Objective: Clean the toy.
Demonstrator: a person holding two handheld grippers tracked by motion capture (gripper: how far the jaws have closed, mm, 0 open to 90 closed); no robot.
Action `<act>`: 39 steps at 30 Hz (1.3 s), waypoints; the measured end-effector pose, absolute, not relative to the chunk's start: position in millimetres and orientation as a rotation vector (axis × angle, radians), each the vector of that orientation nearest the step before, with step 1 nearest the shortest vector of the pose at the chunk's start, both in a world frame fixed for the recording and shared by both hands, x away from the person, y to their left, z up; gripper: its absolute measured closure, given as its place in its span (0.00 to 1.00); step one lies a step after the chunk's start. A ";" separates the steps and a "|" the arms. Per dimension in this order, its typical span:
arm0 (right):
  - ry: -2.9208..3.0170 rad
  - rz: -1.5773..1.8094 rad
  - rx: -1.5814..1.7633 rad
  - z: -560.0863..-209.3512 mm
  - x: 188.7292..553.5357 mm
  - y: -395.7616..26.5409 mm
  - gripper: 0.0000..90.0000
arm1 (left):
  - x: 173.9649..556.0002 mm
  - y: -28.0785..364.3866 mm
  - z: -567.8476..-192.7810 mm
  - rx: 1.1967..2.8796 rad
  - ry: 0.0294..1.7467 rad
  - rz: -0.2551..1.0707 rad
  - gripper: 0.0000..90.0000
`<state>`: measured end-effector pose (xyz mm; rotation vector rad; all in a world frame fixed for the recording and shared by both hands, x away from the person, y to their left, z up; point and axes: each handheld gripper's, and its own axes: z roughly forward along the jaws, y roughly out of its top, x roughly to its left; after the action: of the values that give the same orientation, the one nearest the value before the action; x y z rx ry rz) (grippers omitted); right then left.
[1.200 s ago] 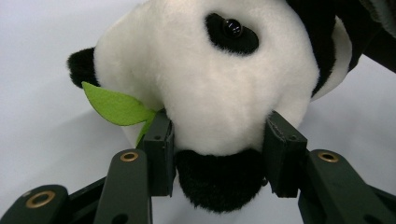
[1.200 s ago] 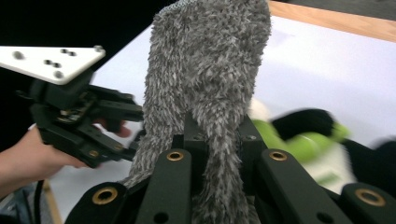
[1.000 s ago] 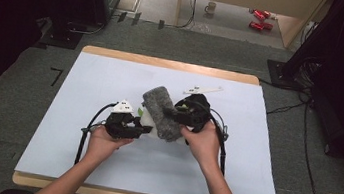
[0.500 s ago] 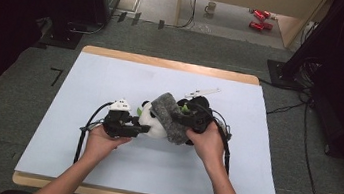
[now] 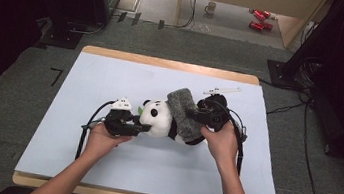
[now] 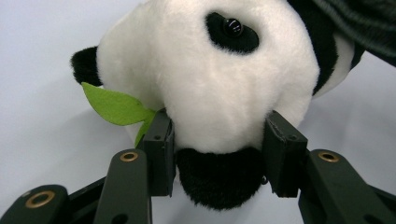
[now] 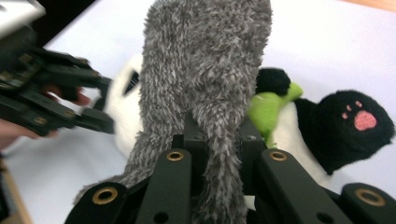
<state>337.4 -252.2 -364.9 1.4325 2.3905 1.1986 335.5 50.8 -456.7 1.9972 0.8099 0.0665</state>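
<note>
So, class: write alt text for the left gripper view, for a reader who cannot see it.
Two black jaws of the left gripper clamp the head of a plush panda, lying on a pale blue table. A green felt leaf sticks out beside one jaw.

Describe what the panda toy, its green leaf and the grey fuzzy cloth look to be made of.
Panda toy: short white and black plush, soft matte pile, glossy hard eye, probably plastic. Green leaf: flat, matte, clean cut edge, likely felt. Grey fuzzy cloth: shaggy longer tufts, probably a chenille or fleece knit; whether it is a sock or a scarf is unclear.
</note>
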 end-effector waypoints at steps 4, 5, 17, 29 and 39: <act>2.348 1.285 1.425 -351.9 334.9 -257.7 0.89 | 334.6 51.7 -458.7 2.008 0.793 0.068 0.58; 2.328 1.314 1.422 -346.5 334.0 -260.9 0.89 | 333.9 51.7 -459.7 2.012 0.785 0.069 0.58; 2.276 1.442 1.456 -334.7 342.7 -284.2 0.89 | 322.3 52.8 -469.6 2.038 0.721 0.127 0.58; 2.463 1.269 1.490 -383.6 362.0 -250.7 0.89 | 321.0 54.4 -470.1 2.046 0.740 0.121 0.57; 2.434 1.179 1.500 -386.7 359.9 -264.0 0.89 | 327.1 53.3 -465.0 2.047 0.794 0.068 0.59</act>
<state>359.9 -264.0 -386.7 1.4999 2.4336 1.1789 327.1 53.3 -465.0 2.0470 0.7943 0.0683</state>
